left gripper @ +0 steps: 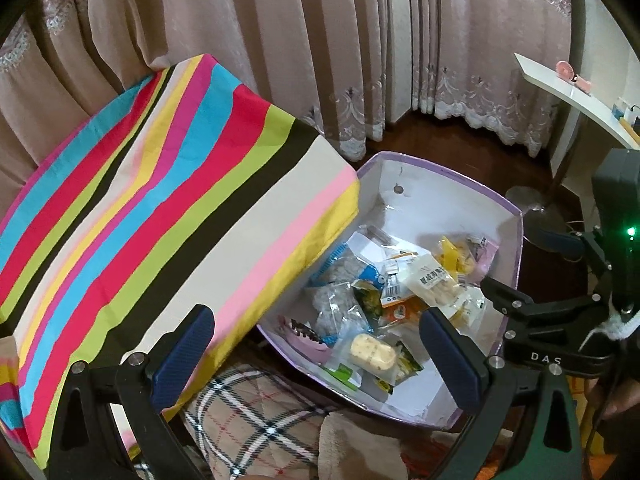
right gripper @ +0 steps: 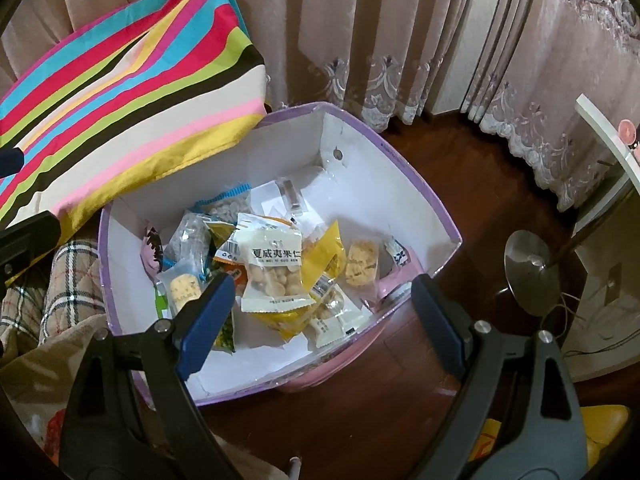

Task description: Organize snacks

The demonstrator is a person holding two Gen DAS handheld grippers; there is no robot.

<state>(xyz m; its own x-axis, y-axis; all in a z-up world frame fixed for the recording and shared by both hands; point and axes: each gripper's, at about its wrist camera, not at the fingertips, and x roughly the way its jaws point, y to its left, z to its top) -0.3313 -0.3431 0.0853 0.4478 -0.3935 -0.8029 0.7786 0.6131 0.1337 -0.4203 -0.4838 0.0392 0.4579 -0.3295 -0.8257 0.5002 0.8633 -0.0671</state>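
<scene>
Both grippers hang with jaws wide and empty: the left gripper (left gripper: 316,344) and the right gripper (right gripper: 324,304) over the purple box (right gripper: 424,200) on the floor. Snack packets (right gripper: 276,268) lie heaped inside it; none shows on the striped surface (left gripper: 168,184). That fits sorting finished, or packets about to be lifted out

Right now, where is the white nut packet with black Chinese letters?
In the right wrist view the nut packet lies mid-box, on top of the pile, overlapping a yellow packet, between the open right gripper fingers.
</scene>
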